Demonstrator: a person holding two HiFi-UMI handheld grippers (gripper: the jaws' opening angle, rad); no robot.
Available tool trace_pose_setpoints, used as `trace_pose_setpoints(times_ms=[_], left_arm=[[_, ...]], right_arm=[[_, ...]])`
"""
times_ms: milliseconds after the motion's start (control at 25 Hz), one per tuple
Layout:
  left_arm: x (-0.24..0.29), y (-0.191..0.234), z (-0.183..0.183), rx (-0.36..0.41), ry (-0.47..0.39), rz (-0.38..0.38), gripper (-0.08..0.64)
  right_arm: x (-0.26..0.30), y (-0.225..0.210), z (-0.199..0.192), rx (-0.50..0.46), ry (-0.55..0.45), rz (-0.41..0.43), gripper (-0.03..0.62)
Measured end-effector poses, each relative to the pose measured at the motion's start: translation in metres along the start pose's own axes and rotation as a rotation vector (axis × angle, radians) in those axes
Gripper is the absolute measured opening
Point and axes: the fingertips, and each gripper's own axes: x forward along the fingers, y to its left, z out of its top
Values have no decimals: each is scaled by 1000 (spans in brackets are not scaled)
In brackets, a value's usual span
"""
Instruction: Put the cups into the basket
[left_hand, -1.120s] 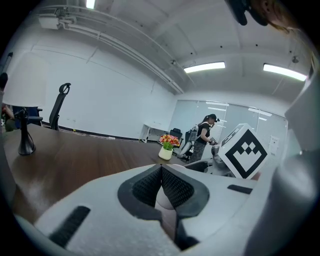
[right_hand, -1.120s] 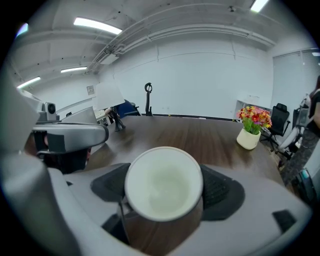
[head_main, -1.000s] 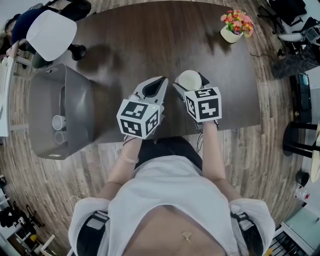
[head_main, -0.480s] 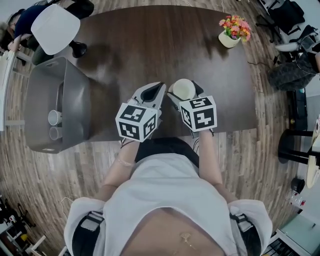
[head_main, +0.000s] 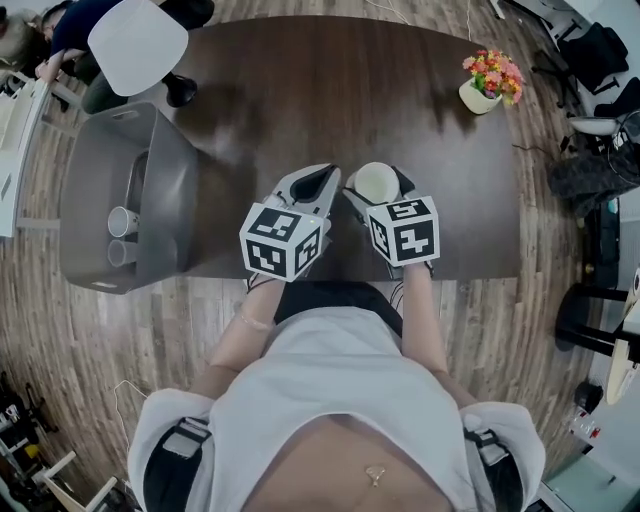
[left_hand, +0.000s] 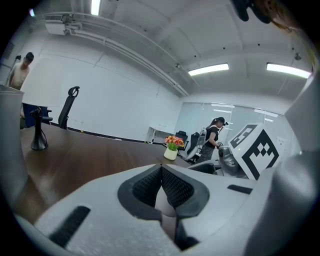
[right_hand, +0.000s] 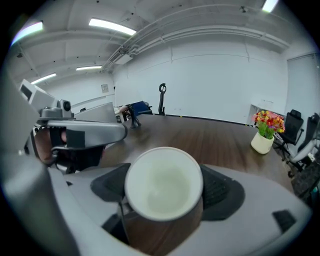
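While our right hand-held gripper (head_main: 377, 176) clamps one cup (right_hand: 163, 182), left hand-held gripper (left_hand: 161, 172) shut empty, we count two cups (head_main: 122, 220) (head_main: 118, 252) in the basket (head_main: 85, 190) at the counter's (head_main: 300, 90) left edge.

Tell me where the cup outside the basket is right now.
The white cup is gripped in the right claw, just right of the shut left claw, over the near part of the dark table in the head view.

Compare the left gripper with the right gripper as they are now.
The left gripper has its jaws shut together, empty; the right gripper has its jaws apart, clamped on a white cup. The left gripper is on the side of the basket, the right gripper on the side of the flower pot. Both hang side by side over the near edge of the table.
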Motion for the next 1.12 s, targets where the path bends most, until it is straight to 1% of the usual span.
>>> trace_pose_setpoints(times_ms=[200,400,760,960,1120], left_arm=[[-18,20,4,-14,-19,72,9],[-46,44,6,-40,-46,167,9],[-118,90,3,-99,-100,359,9],[-156,110,-4,-139,-141,468,9],[-176,116,-9,-158,-163,503,9]], right_arm=[[14,16,14,-35,-4,51,403],[29,44,25,-89,-1,123,403],[63,132,45,-218,18,304,403],[74,176,46,-301,35,398,403],[79,200,40,-344,54,429,403]])
